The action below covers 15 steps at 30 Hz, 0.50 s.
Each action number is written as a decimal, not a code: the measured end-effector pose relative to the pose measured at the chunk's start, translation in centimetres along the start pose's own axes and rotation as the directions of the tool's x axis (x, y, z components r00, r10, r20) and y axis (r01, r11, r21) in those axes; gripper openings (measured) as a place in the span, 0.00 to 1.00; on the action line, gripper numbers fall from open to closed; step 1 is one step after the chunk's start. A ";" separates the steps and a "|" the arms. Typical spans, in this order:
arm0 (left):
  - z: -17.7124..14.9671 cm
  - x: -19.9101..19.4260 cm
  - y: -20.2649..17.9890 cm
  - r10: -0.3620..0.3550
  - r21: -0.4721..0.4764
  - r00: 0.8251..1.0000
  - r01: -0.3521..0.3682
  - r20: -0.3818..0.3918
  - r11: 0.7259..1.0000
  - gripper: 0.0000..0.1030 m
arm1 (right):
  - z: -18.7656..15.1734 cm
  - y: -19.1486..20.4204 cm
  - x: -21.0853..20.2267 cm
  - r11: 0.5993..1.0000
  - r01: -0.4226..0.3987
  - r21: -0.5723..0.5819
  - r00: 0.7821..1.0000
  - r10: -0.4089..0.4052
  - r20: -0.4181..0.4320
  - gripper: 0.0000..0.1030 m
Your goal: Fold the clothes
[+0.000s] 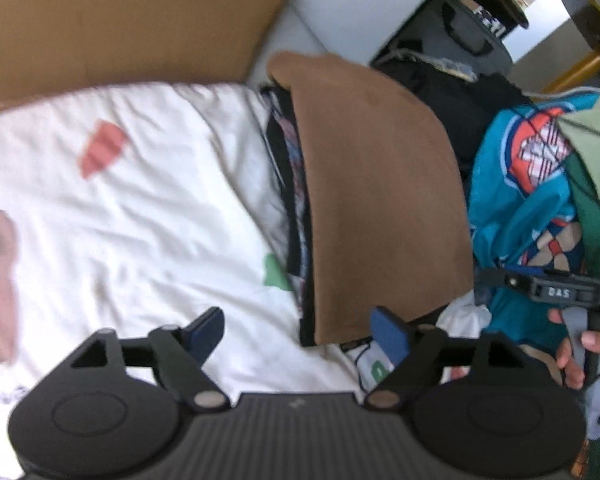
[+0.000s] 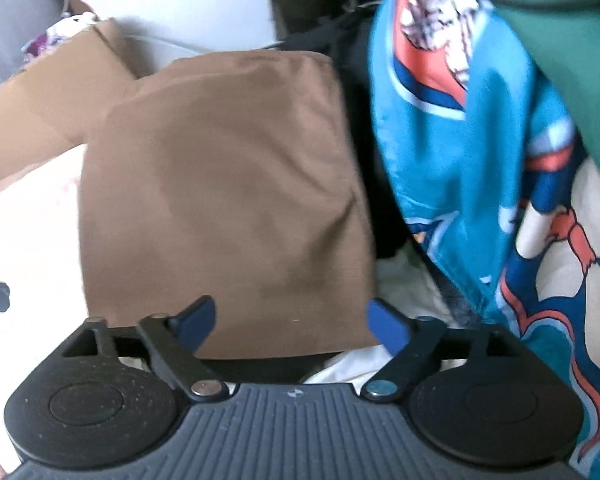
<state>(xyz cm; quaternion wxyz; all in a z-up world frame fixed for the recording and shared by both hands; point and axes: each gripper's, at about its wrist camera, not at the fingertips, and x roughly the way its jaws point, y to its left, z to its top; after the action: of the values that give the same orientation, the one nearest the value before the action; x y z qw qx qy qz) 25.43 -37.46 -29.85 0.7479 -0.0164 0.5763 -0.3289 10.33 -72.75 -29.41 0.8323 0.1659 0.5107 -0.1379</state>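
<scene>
A folded brown garment (image 1: 376,200) lies on top of a stack of folded clothes (image 1: 294,184), whose dark and patterned edges show at its left side. In the right wrist view the same brown garment (image 2: 228,200) fills the middle. My left gripper (image 1: 300,336) stands open above the stack's near left corner, nothing between its blue pads. My right gripper (image 2: 290,328) is open too, over the brown garment's near edge, holding nothing. It also shows at the right edge of the left wrist view as the right gripper (image 1: 540,288), with a hand (image 1: 576,356) on it.
A white printed sheet (image 1: 140,208) covers the surface left of the stack. Brown cardboard (image 1: 120,20) lies behind it. A heap of unfolded clothes, teal patterned fabric (image 2: 460,140) and green cloth (image 2: 572,48), rises to the right. Dark bags (image 1: 460,40) stand at the back.
</scene>
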 end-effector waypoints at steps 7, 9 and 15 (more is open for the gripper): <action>0.8 -6.7 -0.1 0.069 -0.074 0.997 -0.067 0.029 0.995 0.93 | 2.4 1.8 -3.8 0.998 -0.038 0.043 0.999 0.039 -0.027 0.96; 0.9 -8.4 0.0 0.072 -0.095 0.997 -0.070 0.025 0.993 0.94 | 2.7 2.5 -5.2 0.998 -0.046 0.041 0.998 0.047 -0.031 0.97; 1.6 -13.9 0.0 0.123 -0.143 0.992 -0.117 0.039 0.983 0.96 | 3.9 3.5 -8.7 0.997 -0.058 0.054 0.997 0.060 -0.048 0.99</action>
<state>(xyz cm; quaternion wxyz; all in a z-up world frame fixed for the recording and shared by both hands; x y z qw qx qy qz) 25.16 -30.91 -17.54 0.7768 -0.0421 0.5801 -0.2415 11.02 -70.70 -19.53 0.8185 0.2061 0.5220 -0.1225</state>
